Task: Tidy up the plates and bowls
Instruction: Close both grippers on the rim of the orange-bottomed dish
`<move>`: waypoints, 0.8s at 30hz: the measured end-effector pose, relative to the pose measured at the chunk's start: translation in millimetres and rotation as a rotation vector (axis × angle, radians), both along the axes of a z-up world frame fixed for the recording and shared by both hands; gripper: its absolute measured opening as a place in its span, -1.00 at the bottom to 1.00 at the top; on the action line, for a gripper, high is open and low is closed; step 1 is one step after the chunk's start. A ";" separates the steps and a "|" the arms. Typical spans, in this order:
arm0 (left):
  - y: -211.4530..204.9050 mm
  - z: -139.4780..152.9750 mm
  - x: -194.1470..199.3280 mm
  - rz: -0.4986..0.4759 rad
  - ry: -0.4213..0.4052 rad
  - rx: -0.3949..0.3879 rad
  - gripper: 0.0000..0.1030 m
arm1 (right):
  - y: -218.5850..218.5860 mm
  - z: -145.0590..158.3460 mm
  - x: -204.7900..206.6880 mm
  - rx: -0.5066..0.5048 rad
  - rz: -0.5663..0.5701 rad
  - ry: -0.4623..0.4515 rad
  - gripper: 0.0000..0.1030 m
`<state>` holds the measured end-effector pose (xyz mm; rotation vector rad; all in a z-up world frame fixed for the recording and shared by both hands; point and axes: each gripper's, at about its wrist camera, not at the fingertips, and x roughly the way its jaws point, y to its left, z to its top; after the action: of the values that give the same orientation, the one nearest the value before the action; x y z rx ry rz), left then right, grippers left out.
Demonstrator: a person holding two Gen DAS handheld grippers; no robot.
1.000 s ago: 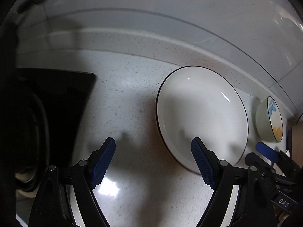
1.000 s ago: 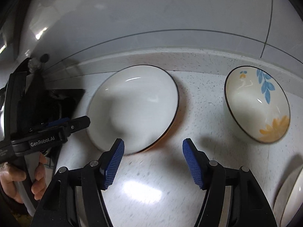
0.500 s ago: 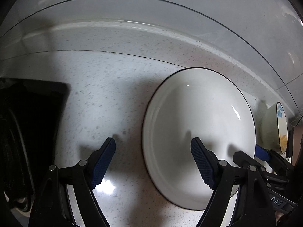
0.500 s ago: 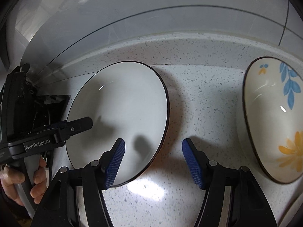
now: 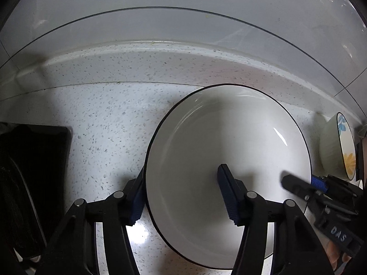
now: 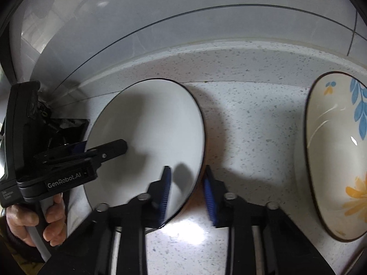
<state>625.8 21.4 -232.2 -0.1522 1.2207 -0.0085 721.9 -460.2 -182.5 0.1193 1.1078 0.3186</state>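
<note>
A white plate with a thin black rim (image 5: 229,137) lies on the speckled white counter; it also shows in the right wrist view (image 6: 146,123). My left gripper (image 5: 183,197) straddles its left rim, one finger outside and one over the plate, jaws narrowed but with a gap. My right gripper (image 6: 188,194) straddles its right rim the same way, jaws close around the edge. A floral bowl with blue leaves and an orange flower (image 6: 337,155) sits to the right; it also shows in the left wrist view (image 5: 337,146).
A black stove top (image 5: 29,171) lies to the left of the plate. The counter's raised back ledge (image 5: 160,61) and a tiled wall run behind. The person's hand (image 6: 27,222) holds the left gripper's handle.
Both grippers moved forward onto the plate and their jaws narrowed around its opposite rims. The plate now fills more of each view.
</note>
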 end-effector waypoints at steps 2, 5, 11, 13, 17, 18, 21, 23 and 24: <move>-2.9 0.6 -2.6 0.007 0.000 -0.001 -0.11 | -1.2 0.3 -0.5 0.005 -0.001 -0.001 -0.63; 3.2 2.8 -6.4 0.019 -0.003 -0.003 -0.29 | 3.3 2.1 -2.1 -0.026 0.001 -0.017 -0.64; 11.0 5.2 -16.0 0.040 -0.009 -0.016 -0.54 | 8.5 2.9 -5.7 -0.055 0.012 -0.047 -0.66; 13.1 4.2 -19.8 0.042 -0.006 -0.028 -0.59 | 8.6 2.6 -7.6 -0.057 0.012 -0.049 -0.66; 16.2 4.3 -30.0 0.039 -0.003 -0.038 -0.65 | 7.0 2.8 -12.6 -0.061 0.010 -0.047 -0.66; 15.4 5.0 -32.7 0.039 -0.003 -0.042 -0.68 | 6.0 3.1 -14.4 -0.062 0.009 -0.046 -0.67; 10.7 9.4 -37.5 0.033 -0.002 -0.053 -0.73 | 2.6 3.7 -20.2 -0.061 0.005 -0.043 -0.67; 8.8 12.5 -44.2 0.030 0.000 -0.064 -0.76 | -0.7 4.2 -24.7 -0.055 -0.001 -0.038 -0.67; 8.1 14.2 -47.1 0.032 0.001 -0.072 -0.78 | -1.8 4.3 -26.7 -0.053 -0.004 -0.036 -0.68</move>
<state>578.7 29.5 -218.0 -0.2343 1.2194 -0.0249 695.2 -461.9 -178.2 0.0681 1.0791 0.2865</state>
